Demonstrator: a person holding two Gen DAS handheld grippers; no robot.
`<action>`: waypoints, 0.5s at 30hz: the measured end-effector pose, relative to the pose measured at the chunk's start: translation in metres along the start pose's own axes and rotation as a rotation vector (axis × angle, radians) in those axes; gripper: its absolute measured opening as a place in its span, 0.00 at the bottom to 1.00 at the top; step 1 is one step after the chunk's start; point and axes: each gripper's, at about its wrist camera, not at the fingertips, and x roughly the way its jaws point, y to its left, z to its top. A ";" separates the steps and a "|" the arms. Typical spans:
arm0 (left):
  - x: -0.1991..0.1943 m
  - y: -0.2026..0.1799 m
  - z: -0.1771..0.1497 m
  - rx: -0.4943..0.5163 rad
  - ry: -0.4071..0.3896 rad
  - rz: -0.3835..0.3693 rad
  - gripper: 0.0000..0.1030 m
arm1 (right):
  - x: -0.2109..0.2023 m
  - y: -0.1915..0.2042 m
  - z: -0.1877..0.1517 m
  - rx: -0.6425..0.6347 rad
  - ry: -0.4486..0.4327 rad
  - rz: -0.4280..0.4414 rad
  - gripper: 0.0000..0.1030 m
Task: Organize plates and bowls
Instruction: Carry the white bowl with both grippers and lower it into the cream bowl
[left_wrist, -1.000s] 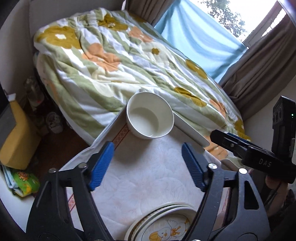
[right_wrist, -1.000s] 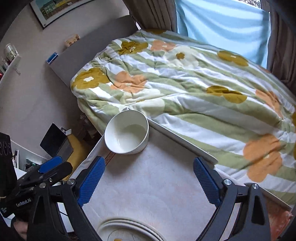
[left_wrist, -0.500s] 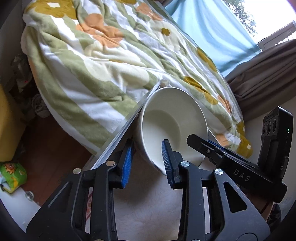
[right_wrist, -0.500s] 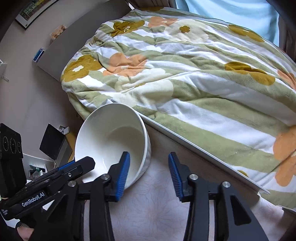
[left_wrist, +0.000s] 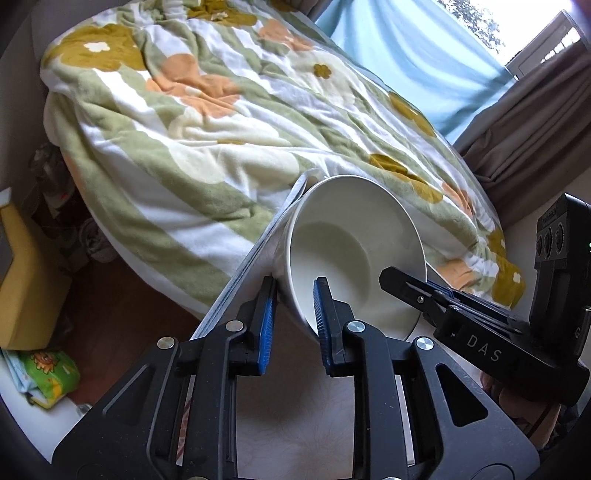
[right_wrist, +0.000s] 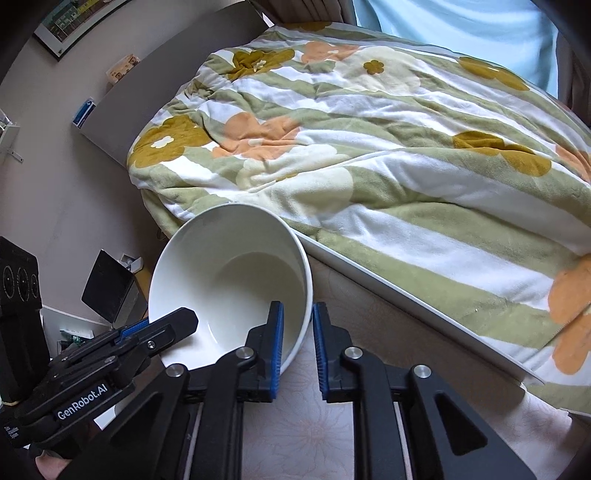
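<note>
A bed with a flowered quilt runs right along the far edge of the worktop. The white bowl sits tilted at the worktop's far corner, with the left tongs clamped on its left wall and the right tongs clamped on its right wall, one blue pad inside and one outside each.

The bowl is tilted at the far left corner of the counter. Its left wall is straddled by the left tongs, its right wall by the right tongs. The bed is set just behind the counter.
</note>
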 end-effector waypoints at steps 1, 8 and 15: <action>-0.005 -0.003 -0.001 0.011 -0.008 0.003 0.17 | -0.005 0.001 -0.002 0.003 -0.010 0.002 0.14; -0.057 -0.038 -0.021 0.077 -0.063 0.003 0.17 | -0.066 0.009 -0.022 0.018 -0.110 0.012 0.14; -0.120 -0.098 -0.071 0.148 -0.114 -0.025 0.17 | -0.152 0.005 -0.070 0.033 -0.205 -0.007 0.14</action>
